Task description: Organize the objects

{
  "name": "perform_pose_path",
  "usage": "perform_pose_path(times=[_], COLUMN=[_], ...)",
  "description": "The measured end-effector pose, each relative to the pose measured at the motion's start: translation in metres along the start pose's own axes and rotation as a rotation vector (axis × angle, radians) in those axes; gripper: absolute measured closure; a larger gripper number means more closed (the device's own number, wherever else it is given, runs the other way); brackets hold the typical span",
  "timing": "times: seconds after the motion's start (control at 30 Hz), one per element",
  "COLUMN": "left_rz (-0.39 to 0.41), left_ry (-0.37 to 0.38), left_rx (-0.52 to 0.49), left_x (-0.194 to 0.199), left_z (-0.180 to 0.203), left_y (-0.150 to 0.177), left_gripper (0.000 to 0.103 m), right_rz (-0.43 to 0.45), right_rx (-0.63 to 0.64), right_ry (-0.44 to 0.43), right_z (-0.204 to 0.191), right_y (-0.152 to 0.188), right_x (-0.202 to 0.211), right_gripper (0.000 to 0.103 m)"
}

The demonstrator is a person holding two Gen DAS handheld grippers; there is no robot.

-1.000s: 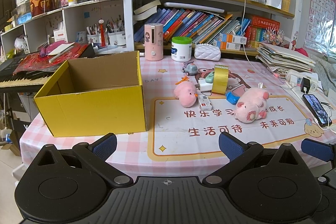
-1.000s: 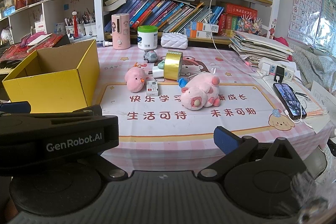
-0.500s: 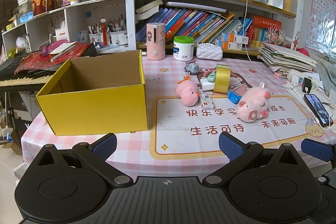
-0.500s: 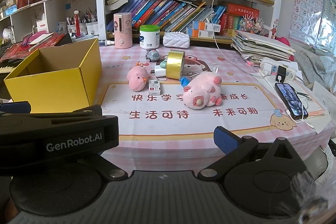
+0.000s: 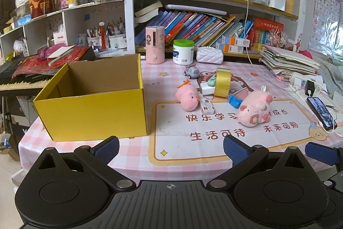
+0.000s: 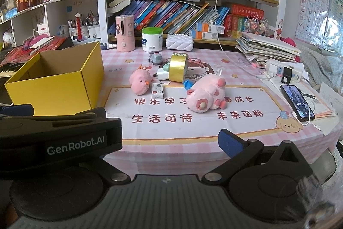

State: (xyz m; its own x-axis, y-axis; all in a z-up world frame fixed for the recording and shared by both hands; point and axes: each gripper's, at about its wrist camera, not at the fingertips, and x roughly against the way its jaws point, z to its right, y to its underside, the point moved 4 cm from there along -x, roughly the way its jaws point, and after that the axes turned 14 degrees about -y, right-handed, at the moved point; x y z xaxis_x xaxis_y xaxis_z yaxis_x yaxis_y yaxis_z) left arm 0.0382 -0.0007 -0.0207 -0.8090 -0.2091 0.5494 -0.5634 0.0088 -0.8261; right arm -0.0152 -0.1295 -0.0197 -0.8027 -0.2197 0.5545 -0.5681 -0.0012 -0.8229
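Two soft plush toys, a pig [image 5: 254, 108] and chick [image 5: 187, 97], lie near the square cardboard box [image 5: 94, 98]; left gripper [image 5: 170, 146] and right gripper [image 6: 230, 143] both gape, empty.

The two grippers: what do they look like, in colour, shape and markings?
Both are matte black plastic. The left gripper has two round discs, triangular cut-outs, silver rivets, a ribbed base with a crosshair mark, and blue-padded fingers. In the right wrist view its side reads "GenRobot.AI" in white. The right gripper looks alike.
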Motion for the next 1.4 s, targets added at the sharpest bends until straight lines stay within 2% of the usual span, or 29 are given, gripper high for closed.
perform_pose_path(times=[0.6,0.87,1.03,1.4], left_rz=[0.016,0.003,-0.011,-0.015], left_ry=[-0.035,-0.075,-0.091,-0.093], left_rx=[0.018,0.083,0.111,0.094], left_x=[-0.018,-0.031,-0.039,-0.058], left_z=[0.025,0.02,0.018,0.031], left_y=[-0.019,-0.026,-0.029,-0.03], left_gripper=[0.0,0.0,0.0,0.0], right_rz=[0.015,0.002,-0.006,0.003], right_rx=[0.006,-0.008,-0.01,0.006], right_ry=[-0.03,-0.021,-0.001,0.076], right_z=[0.035,0.053,0.066,0.1], right_y=[-0.019,-0.024,-0.025,-0.029], right_x=[-0.016,-0.026,-0.032,-0.046], right_gripper=[0.0,0.0,0.0,0.001])
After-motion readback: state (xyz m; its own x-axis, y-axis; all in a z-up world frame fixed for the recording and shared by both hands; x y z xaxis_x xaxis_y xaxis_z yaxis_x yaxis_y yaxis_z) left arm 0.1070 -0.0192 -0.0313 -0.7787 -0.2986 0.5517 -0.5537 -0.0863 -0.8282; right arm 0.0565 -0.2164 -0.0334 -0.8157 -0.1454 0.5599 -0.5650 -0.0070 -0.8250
